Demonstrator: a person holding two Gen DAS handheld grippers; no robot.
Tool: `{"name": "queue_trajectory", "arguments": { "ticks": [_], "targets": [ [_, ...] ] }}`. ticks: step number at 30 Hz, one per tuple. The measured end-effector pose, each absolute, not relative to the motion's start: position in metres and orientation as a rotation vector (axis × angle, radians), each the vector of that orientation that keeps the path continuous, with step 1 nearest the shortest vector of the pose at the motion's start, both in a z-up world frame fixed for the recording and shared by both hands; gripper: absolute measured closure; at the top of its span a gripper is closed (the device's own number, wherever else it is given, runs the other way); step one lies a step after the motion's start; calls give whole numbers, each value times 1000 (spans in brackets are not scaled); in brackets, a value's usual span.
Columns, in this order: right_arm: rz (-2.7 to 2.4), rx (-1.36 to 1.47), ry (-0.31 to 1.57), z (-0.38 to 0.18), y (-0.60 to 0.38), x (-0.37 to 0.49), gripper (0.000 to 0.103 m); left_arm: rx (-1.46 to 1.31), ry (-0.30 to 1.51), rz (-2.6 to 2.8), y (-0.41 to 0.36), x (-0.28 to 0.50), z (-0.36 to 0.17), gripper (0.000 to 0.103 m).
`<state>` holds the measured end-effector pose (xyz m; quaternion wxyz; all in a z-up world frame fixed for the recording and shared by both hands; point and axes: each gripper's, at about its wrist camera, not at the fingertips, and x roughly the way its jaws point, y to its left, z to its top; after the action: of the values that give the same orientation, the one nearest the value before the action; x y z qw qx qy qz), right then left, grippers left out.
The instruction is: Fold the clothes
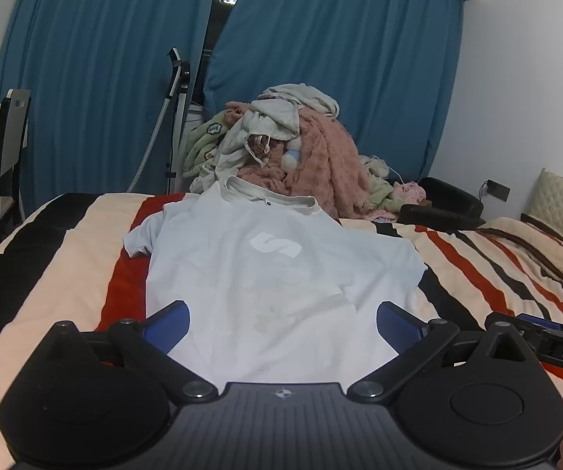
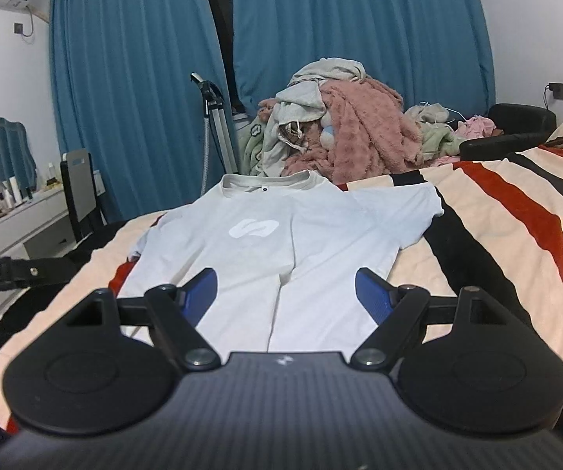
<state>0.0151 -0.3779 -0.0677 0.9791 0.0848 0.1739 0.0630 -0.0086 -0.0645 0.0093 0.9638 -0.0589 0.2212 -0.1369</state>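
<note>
A pale blue T-shirt [image 1: 277, 274] with a white chest logo lies flat, face up, on the striped bed, collar away from me; it also shows in the right wrist view [image 2: 281, 235]. Its left sleeve [image 1: 140, 239] is bunched, its right sleeve [image 2: 410, 207] is spread out. My left gripper [image 1: 283, 323] is open, its blue pads over the shirt's hem area, empty. My right gripper [image 2: 286, 293] is open above the lower half of the shirt, empty. The hem itself is hidden behind the gripper bodies.
A pile of unfolded clothes [image 1: 281, 149] with a pink fleece [image 2: 363, 133] sits behind the collar. The striped blanket [image 2: 516, 215] stretches to the right. A black chair [image 2: 512, 129], a garment steamer [image 1: 177, 90], a desk [image 2: 19, 219] and blue curtains stand beyond the bed.
</note>
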Motion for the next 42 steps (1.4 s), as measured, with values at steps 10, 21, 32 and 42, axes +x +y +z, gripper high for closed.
{"name": "queue_trajectory", "arguments": {
  "ticks": [10,21,32,42],
  "targets": [
    [100,204,391,-35,-342,66,24,-257,533,-235,-47,20,2,1],
    [99,281,471,-93,-327,126,24,-505,522,-32,43,203,-14,5],
    [-6,329,610,-169,-335,193,24,-745,571,60,109,371,-123,44],
    [-47,205,557,-183,-313,205,22,-653,657,-100,116,411,-126,94]
  ]
}}
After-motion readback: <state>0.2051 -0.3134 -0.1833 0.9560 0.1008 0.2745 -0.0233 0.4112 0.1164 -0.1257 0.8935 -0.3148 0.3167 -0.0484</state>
